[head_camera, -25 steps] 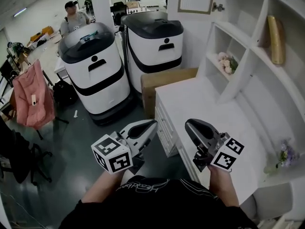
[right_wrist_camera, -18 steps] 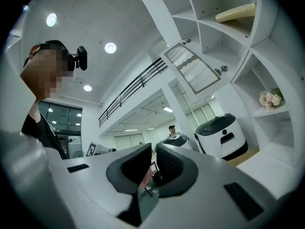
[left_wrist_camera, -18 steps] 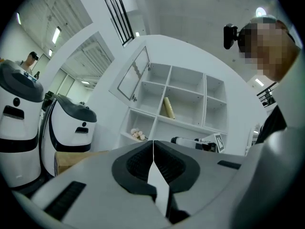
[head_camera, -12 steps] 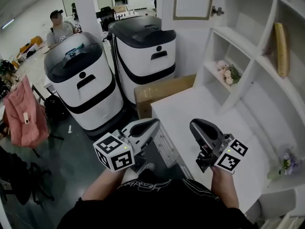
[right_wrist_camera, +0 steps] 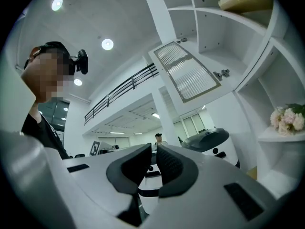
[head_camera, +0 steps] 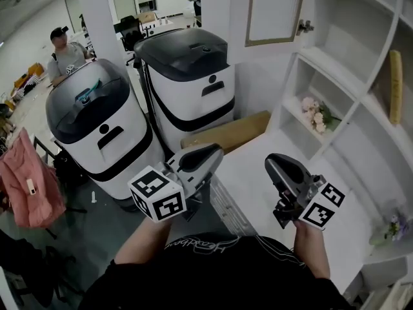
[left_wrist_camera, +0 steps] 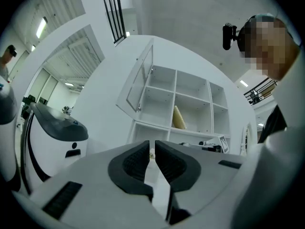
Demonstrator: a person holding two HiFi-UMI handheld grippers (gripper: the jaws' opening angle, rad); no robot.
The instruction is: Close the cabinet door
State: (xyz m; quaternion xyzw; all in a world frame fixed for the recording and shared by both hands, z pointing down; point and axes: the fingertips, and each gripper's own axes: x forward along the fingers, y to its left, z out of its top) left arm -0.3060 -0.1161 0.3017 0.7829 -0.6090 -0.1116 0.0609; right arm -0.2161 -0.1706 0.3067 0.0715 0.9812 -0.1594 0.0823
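White shelves (head_camera: 361,76) rise over a white worktop (head_camera: 245,160). Beside it, a brown box (head_camera: 226,133) and two white-and-black machines (head_camera: 97,131) stand on a dark floor (head_camera: 97,228). A white pillar (head_camera: 93,15) stands behind, and a pink jacket (head_camera: 26,186) hangs at left. Round ceiling lights (right_wrist_camera: 107,44) glow overhead. A person (head_camera: 61,53) in a cap stands far back.
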